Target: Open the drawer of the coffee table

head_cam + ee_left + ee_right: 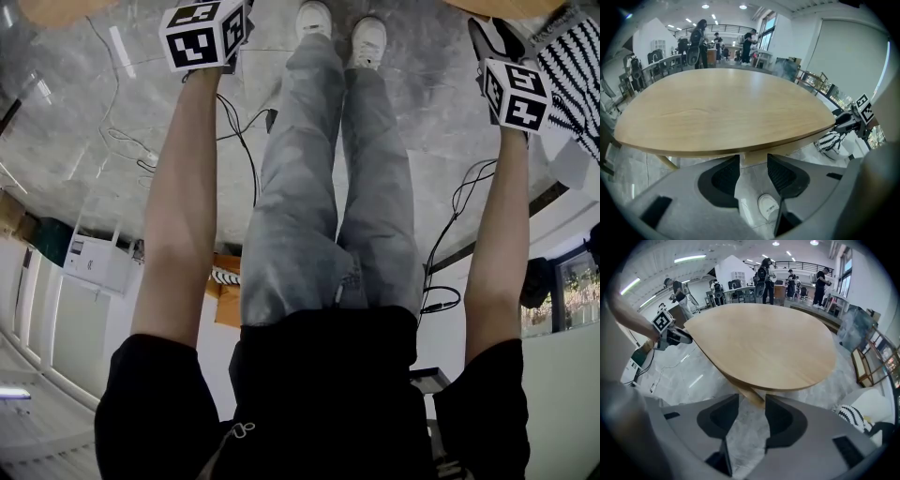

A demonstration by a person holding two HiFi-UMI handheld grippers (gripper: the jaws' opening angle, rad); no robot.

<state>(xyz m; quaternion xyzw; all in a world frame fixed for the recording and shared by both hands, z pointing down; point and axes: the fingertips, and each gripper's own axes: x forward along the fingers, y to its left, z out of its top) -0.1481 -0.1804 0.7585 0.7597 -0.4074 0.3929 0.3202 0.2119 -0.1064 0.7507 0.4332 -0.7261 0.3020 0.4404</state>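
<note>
The left tongs (753,159) stand spread with nothing between the pads. Through the gap, the left gripper view shows grey marble floor (750,187) and a white shoe (768,205). Just beyond the tips is the near rim of the round wooden counter (722,112). A pale wooden panel (753,156) sits under that rim, but it cannot be told whether this is the drawer front.

The right tongs (752,399) are also spread and empty. Their view shows a slanted wooden strut (749,392) under the counter, which the left view does not show.

Each gripper view catches the other tongs at the counter's edge, one to the left and one to the right. The head view shows only slivers of the counter at its far edge. It alone shows both bare forearms, the marker cube (206,36) on each of the tongs, grey trousers (319,187) and cables (239,141) on the floor. A black-and-white striped thing (574,66) lies to the right.
</note>
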